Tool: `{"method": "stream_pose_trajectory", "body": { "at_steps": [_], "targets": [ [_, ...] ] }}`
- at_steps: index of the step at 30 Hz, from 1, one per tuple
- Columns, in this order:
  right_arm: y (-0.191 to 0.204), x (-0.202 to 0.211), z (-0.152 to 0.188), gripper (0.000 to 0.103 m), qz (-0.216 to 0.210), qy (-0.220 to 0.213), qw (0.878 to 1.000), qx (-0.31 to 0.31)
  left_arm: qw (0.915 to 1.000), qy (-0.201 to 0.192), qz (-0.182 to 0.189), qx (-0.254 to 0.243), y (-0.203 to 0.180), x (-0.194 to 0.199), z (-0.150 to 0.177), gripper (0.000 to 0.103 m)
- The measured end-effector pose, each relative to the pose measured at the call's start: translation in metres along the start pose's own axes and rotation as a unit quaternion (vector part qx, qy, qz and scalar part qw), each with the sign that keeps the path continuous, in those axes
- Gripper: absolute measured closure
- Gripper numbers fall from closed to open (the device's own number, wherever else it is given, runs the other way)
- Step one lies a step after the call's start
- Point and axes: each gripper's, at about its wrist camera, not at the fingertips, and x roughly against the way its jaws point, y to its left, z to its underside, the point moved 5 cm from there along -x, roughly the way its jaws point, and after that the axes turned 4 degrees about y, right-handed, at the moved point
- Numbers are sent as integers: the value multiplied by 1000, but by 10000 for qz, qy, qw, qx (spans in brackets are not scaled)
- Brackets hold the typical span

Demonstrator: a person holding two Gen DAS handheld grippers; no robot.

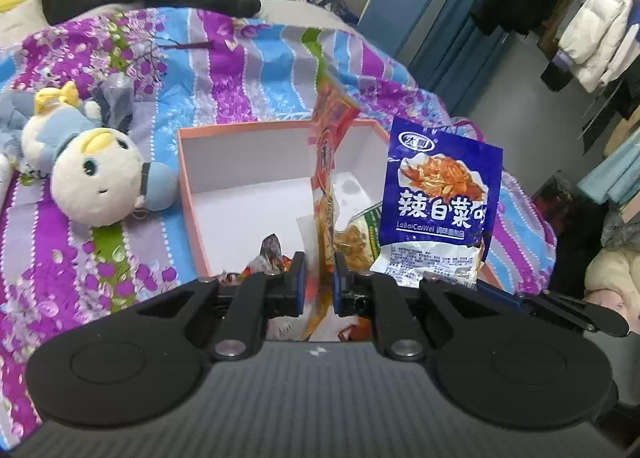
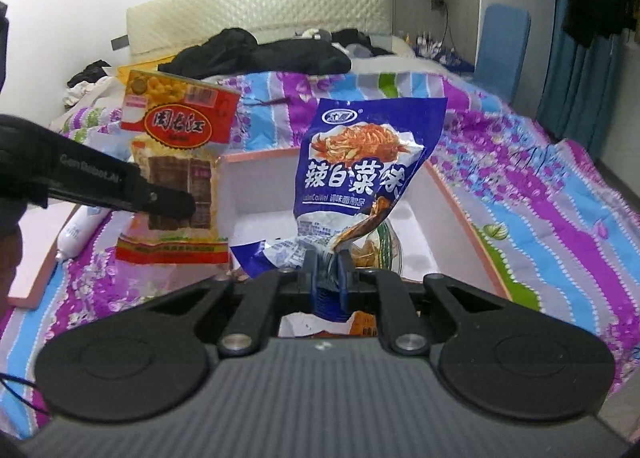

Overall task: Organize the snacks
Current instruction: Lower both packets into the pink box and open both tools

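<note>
Your left gripper (image 1: 319, 278) clamps the red packet (image 1: 329, 162), your right gripper (image 2: 327, 273) the blue packet (image 2: 360, 174). A few snacks already lie in the box (image 1: 240, 162); both packets remain to drop in.

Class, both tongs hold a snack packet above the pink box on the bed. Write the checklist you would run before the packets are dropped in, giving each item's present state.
1. Left tongs shut on the red packet: ok.
2. Right tongs shut on the blue packet: ok, pinched at its bottom edge.
3. Pink box open, with bare floor left: ok.
4. Blue packet over the box: ok.
5. Red packet over the box: cannot tell; the right wrist view shows it near the box's left wall.
6. Plush toy outside the box: ok.
</note>
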Motion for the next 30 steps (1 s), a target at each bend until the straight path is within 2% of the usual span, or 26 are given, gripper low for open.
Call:
{"method": "stream_pose_trajectory", "body": {
  "at_steps": [6, 10, 11, 13, 14, 15, 16, 17, 21, 27, 30],
  "targets": [
    [-12, -43, -3, 89, -95, 215, 9996, -181, 9997, 210, -96, -101, 11, -52, -17, 88],
    [-17, -61, 1, 89, -70, 352, 9987, -363, 9994, 310, -117, -133, 16, -70, -20, 87],
    [-19, -63, 1, 88, -75, 385, 9983, -426, 9994, 305, -125, -140, 17, -72, -19, 85],
    [-19, -65, 2, 88, -111, 455, 9977, -496, 9993, 322, -139, -128, 21, -74, -17, 73],
    [-18, -65, 3, 84, -97, 490, 9975, -498, 9993, 321, -146, -114, 22, -73, -16, 70],
    [-17, -64, 3, 78, -93, 500, 9975, -496, 9994, 304, -164, -94, 23, -71, -15, 68],
    [-17, -64, 3, 63, -88, 486, 9975, -508, 9994, 281, -179, -79, 24, -68, -14, 67],
    [-17, -61, 2, 53, -94, 440, 9976, -531, 9995, 260, -182, -74, 25, -65, -14, 66],
    [-15, -42, -4, 52, -297, 217, 9974, -622, 9996, 114, -219, -114, 21, -42, -14, 57],
    [-7, 3, -17, 52, -250, -188, 9968, -737, 9991, -267, -206, -246, 8, 13, -16, 55],
    [-2, 30, -22, 52, -183, -374, 9962, -759, 9984, -439, -179, -315, -2, 46, -12, 49]
  ]
}}
